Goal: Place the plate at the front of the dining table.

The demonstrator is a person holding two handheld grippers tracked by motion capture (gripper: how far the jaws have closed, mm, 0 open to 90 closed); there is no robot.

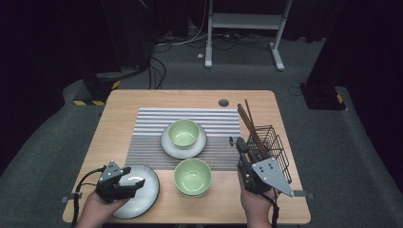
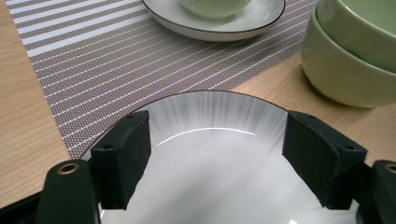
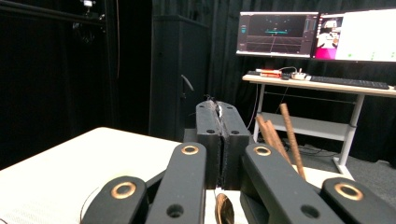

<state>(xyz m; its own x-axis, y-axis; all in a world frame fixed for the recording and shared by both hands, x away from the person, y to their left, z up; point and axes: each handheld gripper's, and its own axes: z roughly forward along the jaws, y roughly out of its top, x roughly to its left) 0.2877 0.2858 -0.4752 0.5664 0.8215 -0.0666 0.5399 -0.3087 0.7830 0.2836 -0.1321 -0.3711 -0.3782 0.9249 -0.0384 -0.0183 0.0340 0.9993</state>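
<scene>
Left gripper (image 2: 215, 158): jaws spread wide, pads hanging over the near plate (image 2: 210, 154), one pad at each side of its far rim, nothing pinched; whether they touch the glaze I cannot tell. In the high view the left gripper (image 1: 124, 183) sits at 8 o'clock on the table (image 1: 119, 109), over that plate (image 1: 145, 192).

Right gripper (image 3: 219, 140): jaws clenched flat together, nothing between the pads; a thin dark thing dangles below them, too blurred to name. In the high view the right gripper (image 1: 241, 148) is at 4 o'clock, just beside the wire basket (image 1: 280, 152) holding the chopsticks (image 1: 249, 126), which rise at 1 o'clock past the jaws in its own view (image 3: 292, 140).

Outward: stacked green bowls (image 1: 192, 176) at 6 o'clock, bowl on saucer (image 1: 183, 134) centre on the striped mat (image 1: 152, 128).

Step, as I judge it: table setting, left about to take the plate, right lining up on the chopsticks. Next calls for the left to tip down and close on the plate's rim, and the right to open before reaching a stick.
</scene>
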